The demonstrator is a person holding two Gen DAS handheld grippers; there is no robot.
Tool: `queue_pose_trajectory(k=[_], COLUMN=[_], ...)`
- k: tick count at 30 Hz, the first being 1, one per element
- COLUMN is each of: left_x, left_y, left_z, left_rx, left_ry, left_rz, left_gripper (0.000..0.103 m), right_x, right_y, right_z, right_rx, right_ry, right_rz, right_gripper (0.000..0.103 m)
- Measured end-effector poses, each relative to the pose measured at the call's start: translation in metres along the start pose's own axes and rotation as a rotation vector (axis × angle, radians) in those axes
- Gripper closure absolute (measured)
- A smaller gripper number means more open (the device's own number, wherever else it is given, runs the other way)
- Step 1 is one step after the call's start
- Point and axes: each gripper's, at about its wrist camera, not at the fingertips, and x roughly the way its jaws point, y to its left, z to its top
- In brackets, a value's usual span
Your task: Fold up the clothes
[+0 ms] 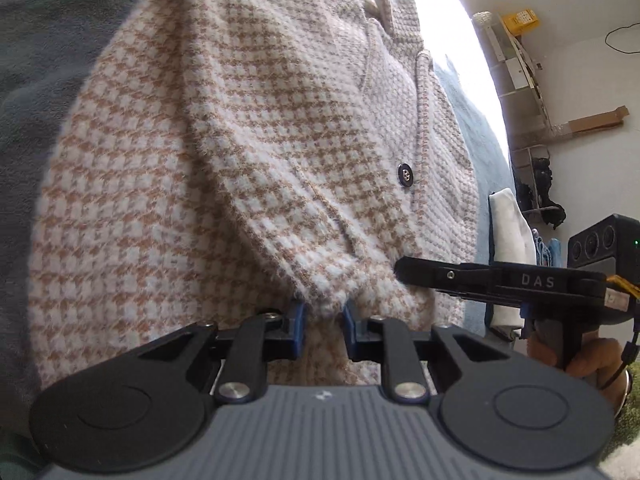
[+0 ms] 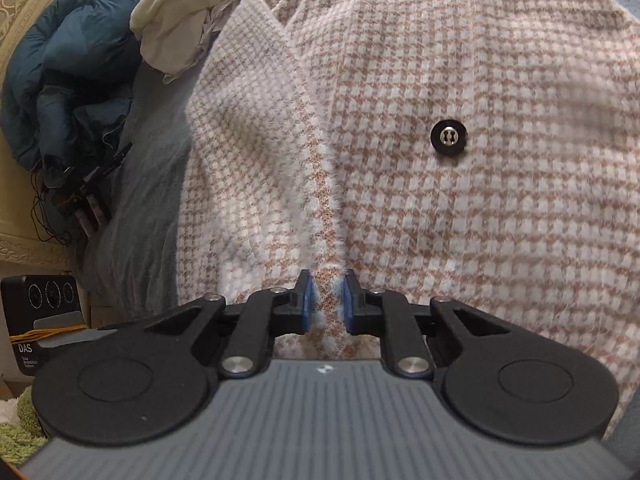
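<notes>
A fuzzy beige-and-white houndstooth cardigan (image 1: 240,152) with dark buttons lies spread on a grey-blue blanket (image 1: 36,92). My left gripper (image 1: 325,312) is shut on a bunched fold of its hem. The right gripper (image 1: 404,270) reaches in from the right of the left wrist view, its tip against the same hem. Seen from the right wrist, the cardigan (image 2: 460,200) fills the frame, one dark button (image 2: 449,137) facing up. My right gripper (image 2: 325,296) is shut on the knitted front edge band.
A teal duvet (image 2: 68,64) and cream clothes (image 2: 188,12) are heaped at the far left. A folded white garment (image 1: 510,232) lies to the right on the bed. Shelving (image 1: 520,64) stands by the wall. A hand (image 1: 588,360) holds the right gripper.
</notes>
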Motion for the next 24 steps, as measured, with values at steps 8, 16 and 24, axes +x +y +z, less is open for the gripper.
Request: queue_pose_trajectory(k=[8,16,24], left_x=[-0.046,-0.048,-0.063], left_y=[0.031,0.045,0.058], left_z=[-0.014,-0.016,-0.010], left_rx=[0.071,0.178,0.197], left_ry=[-0.013,0.005,0.005], left_rz=[0.127,0.222,0.212], left_gripper=[0.083,0.083,0.083], right_x=[0.037,0.084,0.092], right_y=[0.040,0.071,0.096], right_z=[-0.031,-0.047,-0.043], right_rx=[-0.035,-0.126,-0.194], right_ry=[0.092,0.151,0.169], right_rz=[0.078,0.048,0.058], right_gripper=[0.090,0.090,0.090])
